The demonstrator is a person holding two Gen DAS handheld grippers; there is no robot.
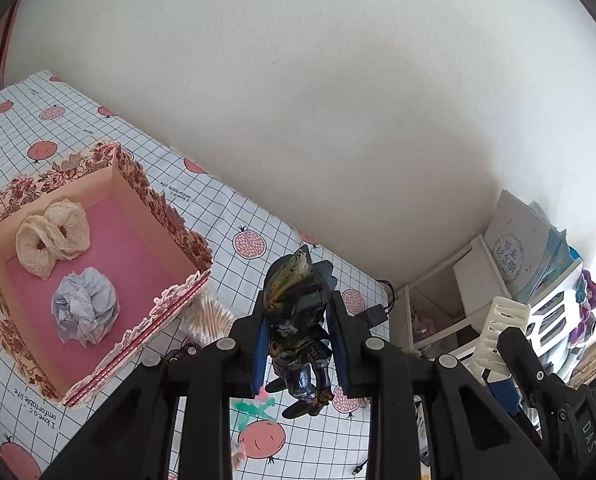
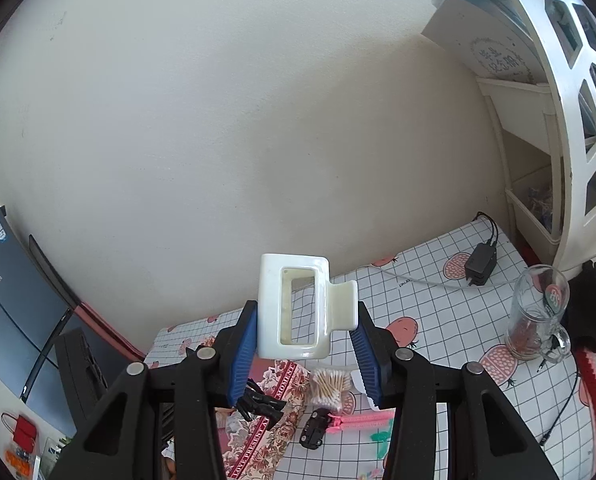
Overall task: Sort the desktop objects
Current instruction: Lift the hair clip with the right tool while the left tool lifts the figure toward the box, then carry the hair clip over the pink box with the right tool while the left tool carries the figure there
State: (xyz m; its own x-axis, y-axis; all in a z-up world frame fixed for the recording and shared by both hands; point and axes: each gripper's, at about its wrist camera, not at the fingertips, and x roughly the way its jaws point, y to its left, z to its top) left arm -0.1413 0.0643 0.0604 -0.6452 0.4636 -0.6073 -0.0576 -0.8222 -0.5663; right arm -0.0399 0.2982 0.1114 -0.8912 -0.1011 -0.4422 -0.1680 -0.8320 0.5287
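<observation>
My left gripper [image 1: 298,344] is shut on a dark blue and gold toy figure [image 1: 298,320], held above the checked tablecloth [image 1: 225,216]. To its left stands an open pink floral box [image 1: 161,208] holding cream scrunchies [image 1: 51,236] and a crumpled paper ball [image 1: 85,306]. My right gripper [image 2: 304,344] is shut on a white hair claw clip [image 2: 298,308], held above the table. The clip and the right gripper also show at the right of the left wrist view [image 1: 498,332]. The floral box [image 2: 273,396] lies below the right gripper.
A bag of cotton swabs [image 1: 207,318] lies beside the box, also in the right wrist view [image 2: 330,384]. A small black toy car [image 2: 314,428], a pink zipper pouch [image 2: 358,422], a black charger [image 2: 480,262], a glass mug [image 2: 536,316] and a white shelf unit [image 2: 538,128] are on the right.
</observation>
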